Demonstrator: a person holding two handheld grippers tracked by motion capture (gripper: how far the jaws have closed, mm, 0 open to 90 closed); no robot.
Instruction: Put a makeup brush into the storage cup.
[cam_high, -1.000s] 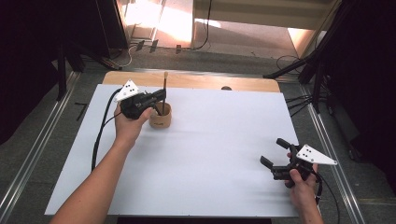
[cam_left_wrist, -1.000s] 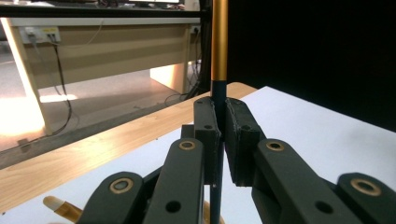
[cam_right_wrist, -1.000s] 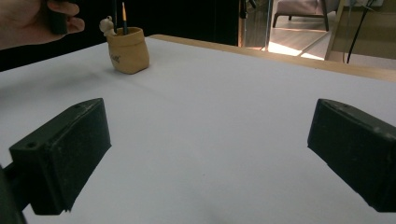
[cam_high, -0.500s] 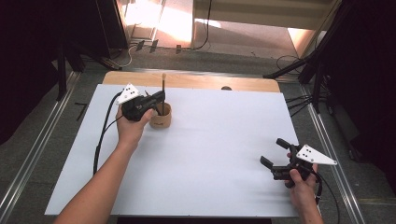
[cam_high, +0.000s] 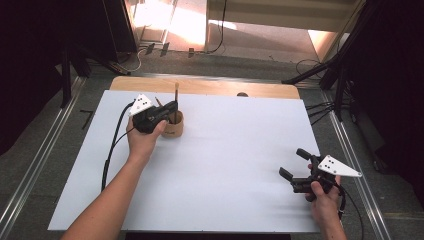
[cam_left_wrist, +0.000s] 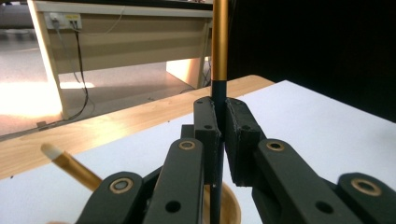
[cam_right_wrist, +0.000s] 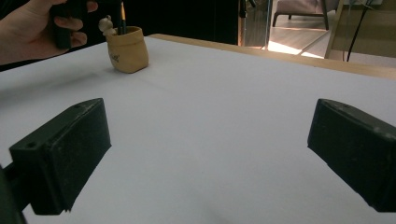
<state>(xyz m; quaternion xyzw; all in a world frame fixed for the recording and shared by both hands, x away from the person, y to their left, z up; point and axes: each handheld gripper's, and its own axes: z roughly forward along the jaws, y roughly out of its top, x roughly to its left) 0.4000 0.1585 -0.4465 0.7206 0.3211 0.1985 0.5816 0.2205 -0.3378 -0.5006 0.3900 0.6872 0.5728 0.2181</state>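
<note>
The left gripper (cam_left_wrist: 219, 135) pinches a brush (cam_left_wrist: 219, 42) that stands up in a small cup (cam_high: 173, 125).

The brush has a gold handle and a dark lower part, and the two black jaws are squeezed tight on that dark part. It stands straight up over the tan cup, which sits near the far left of the white table (cam_high: 225, 160). A second brush (cam_left_wrist: 70, 163) leans to the side in the cup. The right gripper (cam_high: 295, 167) is well apart, near the right corner close to the person. Its jaws are wide open with nothing between them.
</note>
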